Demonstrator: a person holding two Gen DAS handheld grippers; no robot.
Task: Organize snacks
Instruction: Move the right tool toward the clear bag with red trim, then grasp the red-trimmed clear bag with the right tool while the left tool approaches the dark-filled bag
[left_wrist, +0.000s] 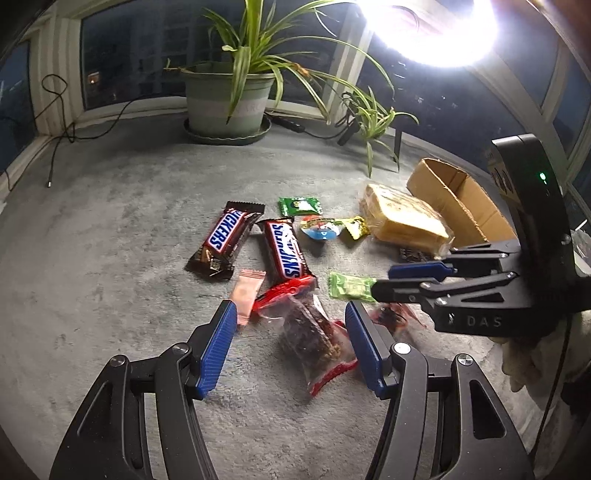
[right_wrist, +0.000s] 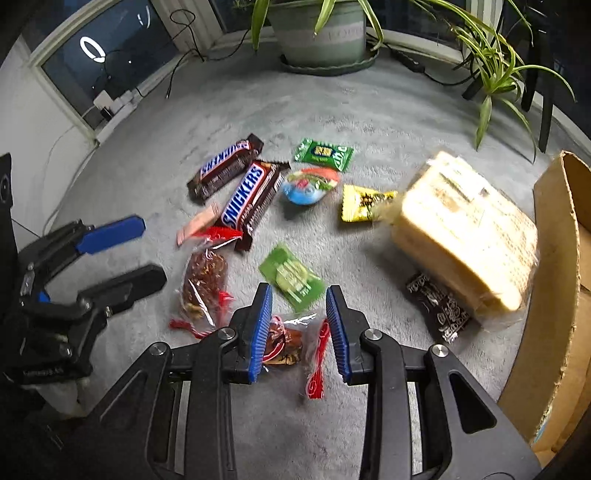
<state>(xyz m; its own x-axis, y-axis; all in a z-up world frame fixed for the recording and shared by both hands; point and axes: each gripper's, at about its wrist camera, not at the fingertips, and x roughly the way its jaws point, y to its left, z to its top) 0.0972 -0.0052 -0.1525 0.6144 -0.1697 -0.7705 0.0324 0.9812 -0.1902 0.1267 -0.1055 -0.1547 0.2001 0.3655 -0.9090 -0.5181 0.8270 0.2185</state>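
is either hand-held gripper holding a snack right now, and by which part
Nothing is held. The left hand-held gripper and right hand-held gripper stand open, each over a clear red-edged snack bag lying on the carpet.

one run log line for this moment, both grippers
left gripper: open over clear red-edged snack bag | right gripper: open over smaller snack bag | cardboard box: no snacks visible inside

Glossy wrappers on my matt grey carpet (left_wrist: 110, 280)

My black matt plastic left gripper (left_wrist: 290, 314) carries ribbed blue pads; the brown Snickers bars (right_wrist: 251, 203) shine, the clear crinkly plastic red-edged bag (left_wrist: 314, 339) glints, the corrugated brown cardboard box (right_wrist: 554, 277) looks rough.
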